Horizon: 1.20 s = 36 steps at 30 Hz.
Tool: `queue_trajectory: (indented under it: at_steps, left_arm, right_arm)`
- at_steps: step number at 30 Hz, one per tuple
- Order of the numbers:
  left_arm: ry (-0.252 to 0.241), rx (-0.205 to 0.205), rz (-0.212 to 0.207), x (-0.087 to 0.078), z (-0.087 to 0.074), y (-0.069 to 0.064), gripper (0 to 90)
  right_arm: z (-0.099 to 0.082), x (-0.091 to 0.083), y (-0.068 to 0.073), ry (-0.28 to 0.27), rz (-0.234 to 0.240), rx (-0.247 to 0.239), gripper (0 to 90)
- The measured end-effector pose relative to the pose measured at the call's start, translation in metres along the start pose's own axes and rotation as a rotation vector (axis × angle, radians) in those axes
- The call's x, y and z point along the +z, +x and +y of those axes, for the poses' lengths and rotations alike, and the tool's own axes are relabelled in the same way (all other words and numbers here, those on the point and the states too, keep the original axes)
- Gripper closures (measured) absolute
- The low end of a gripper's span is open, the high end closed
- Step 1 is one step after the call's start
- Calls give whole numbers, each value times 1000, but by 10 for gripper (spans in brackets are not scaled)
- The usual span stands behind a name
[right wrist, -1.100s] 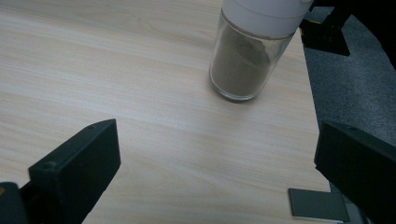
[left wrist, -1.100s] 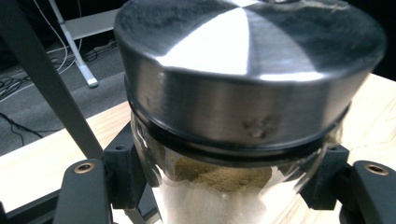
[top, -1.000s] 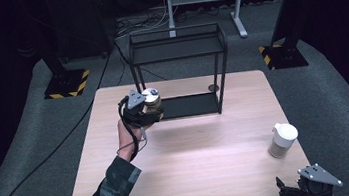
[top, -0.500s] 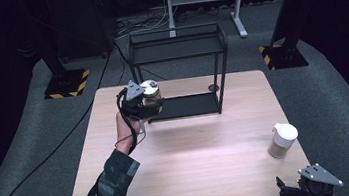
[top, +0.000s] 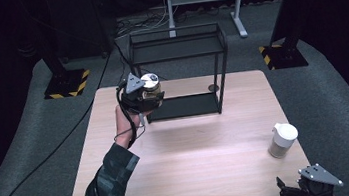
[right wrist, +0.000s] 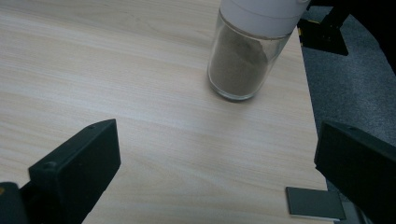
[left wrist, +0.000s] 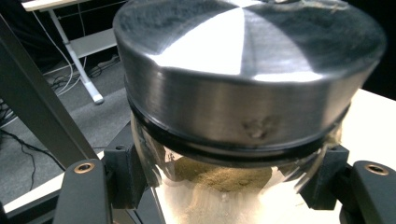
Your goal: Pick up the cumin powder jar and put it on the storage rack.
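Observation:
My left gripper (top: pixel 154 96) is shut on a glass jar (top: pixel 151 87) with a round silver lid, held up in the air beside the left end of the black wire shelf (top: pixel 176 47). Seen from the left gripper view, the jar (left wrist: pixel 243 84) looms close, brown powder at its bottom, both pads (left wrist: pixel 123 172) pressing its glass wall. My right gripper (top: pixel 287 190) rests at the table's near right corner, jaws wide open. In the right gripper view, a glass shaker (right wrist: pixel 252 51) with a white cap and brown powder stands ahead of the open right gripper (right wrist: pixel 217 163).
The two-tier black shelf stands at the far side of the wooden table (top: pixel 191 166), with a small round object (top: pixel 213 88) on its lower tier. The white-capped shaker (top: pixel 282 140) stands near the right edge. Dark stands and cables lie on the floor beyond.
My left gripper has risen with the jar and moved slightly away, toward the shelf's top level. The right gripper has stayed put.

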<state>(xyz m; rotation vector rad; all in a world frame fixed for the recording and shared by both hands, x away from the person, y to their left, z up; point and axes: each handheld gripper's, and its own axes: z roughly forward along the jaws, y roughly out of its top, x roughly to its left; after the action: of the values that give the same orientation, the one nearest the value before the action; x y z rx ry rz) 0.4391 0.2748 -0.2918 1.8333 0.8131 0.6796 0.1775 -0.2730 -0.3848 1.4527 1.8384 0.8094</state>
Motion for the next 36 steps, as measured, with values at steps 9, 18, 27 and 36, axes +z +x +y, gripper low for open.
queue_trajectory:
  at_steps: [9,18,27,36]
  left_arm:
    - [-6,1,-4,-2,10,4,308]
    - [-7,8,-10,-5,19,7,308]
    - [-21,18,-20,-10,32,10,308]
    - [-28,17,-20,-12,42,13,308]
  right_arm:
    - [1,0,0,0,-2,-1,0]
    - [1,0,1,1,-2,-4,0]
    - [2,0,2,3,-4,-5,0]
    - [2,0,2,4,-3,-8,0]
